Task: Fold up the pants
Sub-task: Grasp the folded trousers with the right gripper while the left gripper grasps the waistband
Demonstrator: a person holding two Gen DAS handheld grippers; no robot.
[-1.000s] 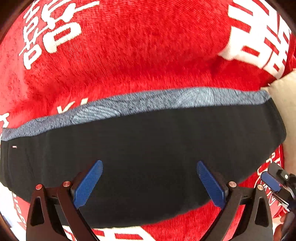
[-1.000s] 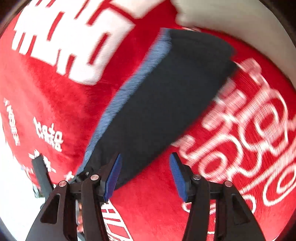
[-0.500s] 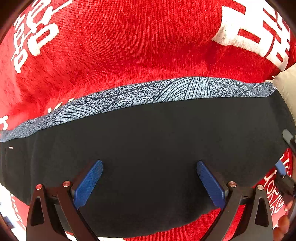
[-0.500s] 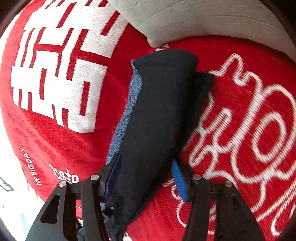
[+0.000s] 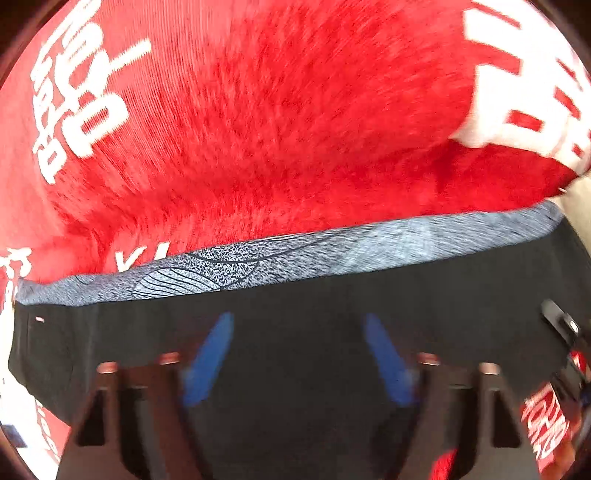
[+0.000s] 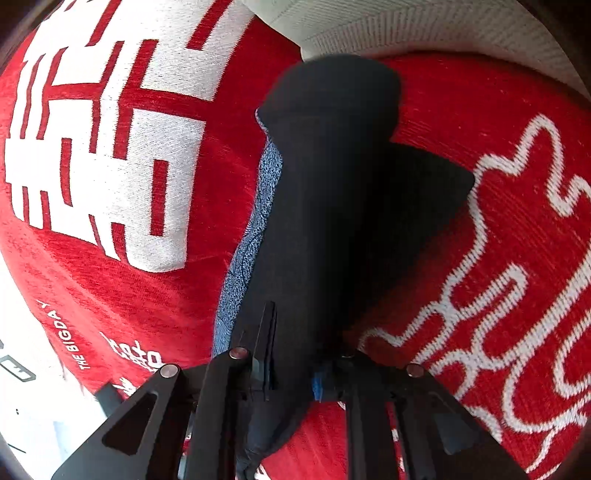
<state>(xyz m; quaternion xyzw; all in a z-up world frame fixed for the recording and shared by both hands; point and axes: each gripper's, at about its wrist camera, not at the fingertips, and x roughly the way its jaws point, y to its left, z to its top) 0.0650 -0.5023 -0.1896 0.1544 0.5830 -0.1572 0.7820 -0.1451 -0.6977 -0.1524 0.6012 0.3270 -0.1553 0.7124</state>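
The pants (image 5: 314, 332) are black with a grey patterned inner layer (image 5: 258, 266) showing along the far edge, folded into a long strip on a red blanket. My left gripper (image 5: 299, 354) hovers over the strip's middle, its blue pads apart, blurred by motion, nothing between them. In the right wrist view the pants (image 6: 332, 206) run away from the camera, their near end pinched between my right gripper's (image 6: 295, 373) shut fingers and lifted slightly. The right gripper's tip also shows in the left wrist view (image 5: 561, 325).
A red blanket (image 5: 277, 129) with large white characters (image 6: 96, 155) covers the surface. A cream ribbed cushion (image 6: 406, 26) lies beyond the far end of the pants. A pale floor (image 6: 22, 406) shows past the blanket's left edge.
My right gripper has closed on the near end of the pants. My left gripper's pads have moved closer together over the black fabric.
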